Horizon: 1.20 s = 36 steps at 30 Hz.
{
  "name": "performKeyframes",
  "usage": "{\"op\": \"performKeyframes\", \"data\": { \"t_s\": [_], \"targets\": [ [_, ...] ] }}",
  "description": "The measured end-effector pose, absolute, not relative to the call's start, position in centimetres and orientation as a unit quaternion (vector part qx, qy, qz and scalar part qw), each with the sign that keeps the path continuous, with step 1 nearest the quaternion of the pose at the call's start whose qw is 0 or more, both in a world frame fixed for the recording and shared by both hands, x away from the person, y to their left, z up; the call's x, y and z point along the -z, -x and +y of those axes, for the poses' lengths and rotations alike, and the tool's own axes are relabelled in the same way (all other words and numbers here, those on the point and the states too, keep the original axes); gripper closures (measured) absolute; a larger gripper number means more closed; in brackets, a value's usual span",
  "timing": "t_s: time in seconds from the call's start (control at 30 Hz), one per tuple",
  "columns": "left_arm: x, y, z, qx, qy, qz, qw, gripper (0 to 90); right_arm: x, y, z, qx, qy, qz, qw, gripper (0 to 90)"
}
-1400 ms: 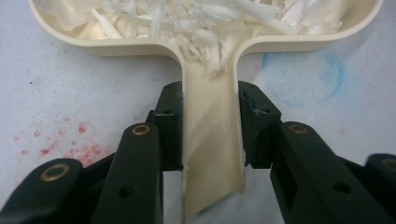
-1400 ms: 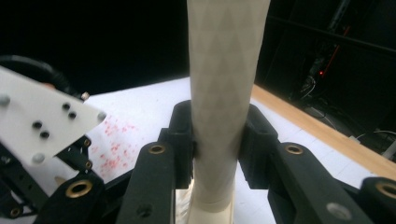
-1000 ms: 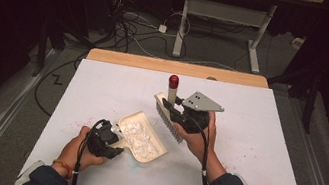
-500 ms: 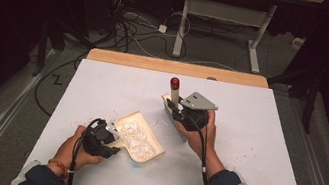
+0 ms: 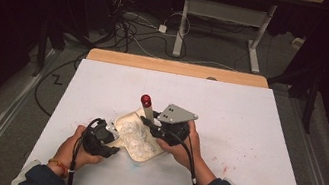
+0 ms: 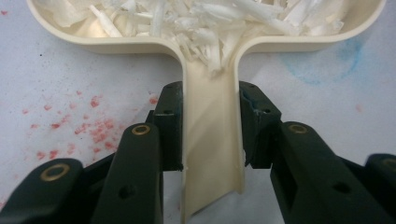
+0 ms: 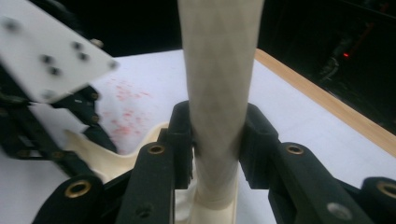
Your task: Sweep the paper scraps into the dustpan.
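Observation:
A cream dish (image 5: pixel 149 157) with a flat handle (image 6: pixel 212 154) lies on the white table, heaped with white shavings (image 5: pixel 135 133). My left gripper (image 5: pixel 111 143) is shut on that handle; in the left gripper view the jaws (image 6: pixel 210 126) press on both its sides. My right gripper (image 5: pixel 152 127) is shut on a pale tool with a red knob (image 5: pixel 146 100). In the right gripper view its round handle (image 7: pixel 219 70) stands between the jaws (image 7: pixel 217 140). The tool leans over the dish's far side, and its lower end is hidden.
Red specks (image 6: pixel 93 130) dot the white table cover (image 5: pixel 258 128) beside the dish handle, and a faint blue smear (image 6: pixel 327 65) marks it too. A wooden strip (image 5: pixel 176 67) edges the table's far side. Cables and a desk frame lie on the floor beyond.
My right gripper has carried the red-knobbed tool left and toward me, from beyond the dish to over its far side. The left gripper and dish have hardly moved.

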State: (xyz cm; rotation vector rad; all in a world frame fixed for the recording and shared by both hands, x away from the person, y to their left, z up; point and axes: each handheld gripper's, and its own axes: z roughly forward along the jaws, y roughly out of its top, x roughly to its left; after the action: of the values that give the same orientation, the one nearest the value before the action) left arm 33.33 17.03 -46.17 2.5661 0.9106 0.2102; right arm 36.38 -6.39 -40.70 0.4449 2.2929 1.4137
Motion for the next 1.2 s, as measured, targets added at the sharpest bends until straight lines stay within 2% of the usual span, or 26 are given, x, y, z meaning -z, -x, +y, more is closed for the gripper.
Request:
{"op": "performKeyframes", "data": {
  "t_s": [0.23,0.53,0.87,1.03,1.2],
  "targets": [
    [46.2,-33.3,17.1,-0.075,-0.920,0.327,0.203,62.6,39.0,-35.1,-6.4,-0.510,-0.140,0.822,0.211,70.1],
    [46.2,-33.3,17.5,-0.071,-0.918,0.330,0.206,62.6,37.3,-36.5,-8.2,-0.516,-0.168,0.807,0.231,70.0],
    [46.2,-33.4,17.7,-0.068,-0.918,0.333,0.204,62.5,39.7,-39.2,-8.9,-0.468,-0.221,0.815,0.260,70.0],
    [46.2,-33.5,17.8,-0.065,-0.918,0.335,0.203,62.5,40.3,-39.1,-8.5,-0.469,-0.211,0.820,0.252,70.2],
    [46.2,-33.5,17.8,-0.065,-0.918,0.335,0.202,62.5,40.4,-37.6,-7.3,-0.466,-0.169,0.839,0.225,69.8]
  ]
}}
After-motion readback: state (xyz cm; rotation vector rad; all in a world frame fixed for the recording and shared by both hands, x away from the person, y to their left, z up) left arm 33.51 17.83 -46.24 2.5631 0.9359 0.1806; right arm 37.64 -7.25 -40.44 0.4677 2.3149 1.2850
